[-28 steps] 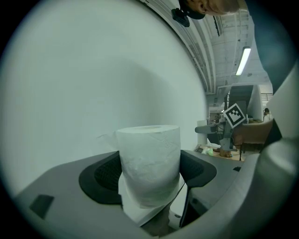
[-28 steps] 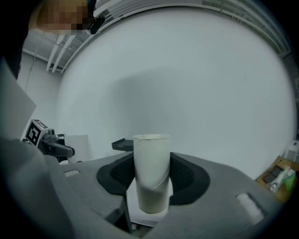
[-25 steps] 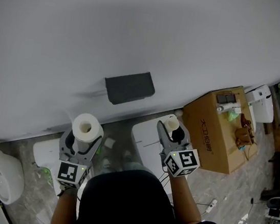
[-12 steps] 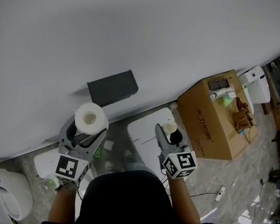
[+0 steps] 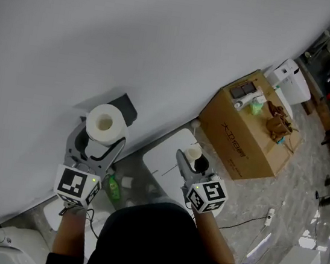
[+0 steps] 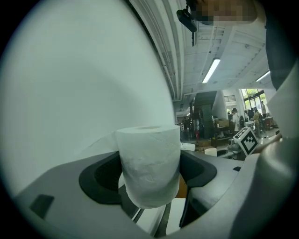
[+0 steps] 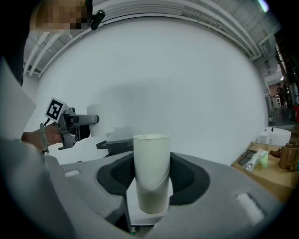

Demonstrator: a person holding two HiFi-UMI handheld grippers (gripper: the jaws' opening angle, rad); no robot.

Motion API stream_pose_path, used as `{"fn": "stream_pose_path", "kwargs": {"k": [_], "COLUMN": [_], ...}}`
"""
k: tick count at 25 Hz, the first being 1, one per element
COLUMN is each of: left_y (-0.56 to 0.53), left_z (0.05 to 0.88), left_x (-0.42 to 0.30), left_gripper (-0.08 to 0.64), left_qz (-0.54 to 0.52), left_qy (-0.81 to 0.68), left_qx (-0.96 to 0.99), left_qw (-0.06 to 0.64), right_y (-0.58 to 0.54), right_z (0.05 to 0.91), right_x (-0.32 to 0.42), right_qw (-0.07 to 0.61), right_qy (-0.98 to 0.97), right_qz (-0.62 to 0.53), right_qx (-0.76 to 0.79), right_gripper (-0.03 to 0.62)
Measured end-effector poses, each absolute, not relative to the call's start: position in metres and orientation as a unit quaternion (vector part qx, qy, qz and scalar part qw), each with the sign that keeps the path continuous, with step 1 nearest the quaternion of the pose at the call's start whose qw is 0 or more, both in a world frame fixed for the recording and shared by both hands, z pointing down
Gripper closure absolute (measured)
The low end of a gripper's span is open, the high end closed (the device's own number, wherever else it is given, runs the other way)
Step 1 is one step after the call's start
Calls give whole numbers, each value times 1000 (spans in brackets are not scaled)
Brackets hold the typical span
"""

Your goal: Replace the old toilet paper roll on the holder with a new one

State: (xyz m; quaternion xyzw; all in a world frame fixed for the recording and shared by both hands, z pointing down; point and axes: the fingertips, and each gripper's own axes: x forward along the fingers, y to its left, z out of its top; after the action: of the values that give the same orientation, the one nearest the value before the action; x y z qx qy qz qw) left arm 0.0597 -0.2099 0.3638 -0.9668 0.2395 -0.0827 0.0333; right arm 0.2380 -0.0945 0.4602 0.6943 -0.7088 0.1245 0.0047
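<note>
A full white toilet roll stands upright between the jaws of my left gripper, which is shut on it. The roll fills the middle of the left gripper view, close to the white wall. The dark holder on the wall sits just behind the roll, partly hidden by it. My right gripper is shut on an empty cardboard tube, held upright. In the right gripper view the tube stands between the pads, with the holder and the left gripper beyond it to the left.
A brown cardboard box with small items on top stands at the right by the wall. A white appliance is beyond it. A white flat top lies below the grippers, with a green bottle on the floor beside it.
My left gripper has carried the full roll up and toward the wall holder, so the roll now overlaps it. The right gripper has shifted a little with the tube.
</note>
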Motion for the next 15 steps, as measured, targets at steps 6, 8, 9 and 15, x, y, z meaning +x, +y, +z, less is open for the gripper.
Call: {"fn": "stream_pose_path", "kwargs": {"k": [6,8,9,15], "left_y": [-207,-207,-208,-219], "left_z": [345,342,340,344], "left_x": [112,126,132,146], "left_gripper": [178,178,178,178], "left_qz": [-73,-72,-72,-78], "left_qy": [188,174,168,161], "left_qx": [-977,-980,-981,-982], "left_qw": [62,66,67,63], "right_y": [-79,-76,-75,-74], "right_z": [457,456,456,458], "right_x": [261,269,273,285], "right_qw": [-8,-10,-10,-8], "right_qy": [-685,-677,-674,-666], "right_qz": [123,121,121,125], "right_qx": [718,725,728,735], "right_gripper": [402,402,402,402]}}
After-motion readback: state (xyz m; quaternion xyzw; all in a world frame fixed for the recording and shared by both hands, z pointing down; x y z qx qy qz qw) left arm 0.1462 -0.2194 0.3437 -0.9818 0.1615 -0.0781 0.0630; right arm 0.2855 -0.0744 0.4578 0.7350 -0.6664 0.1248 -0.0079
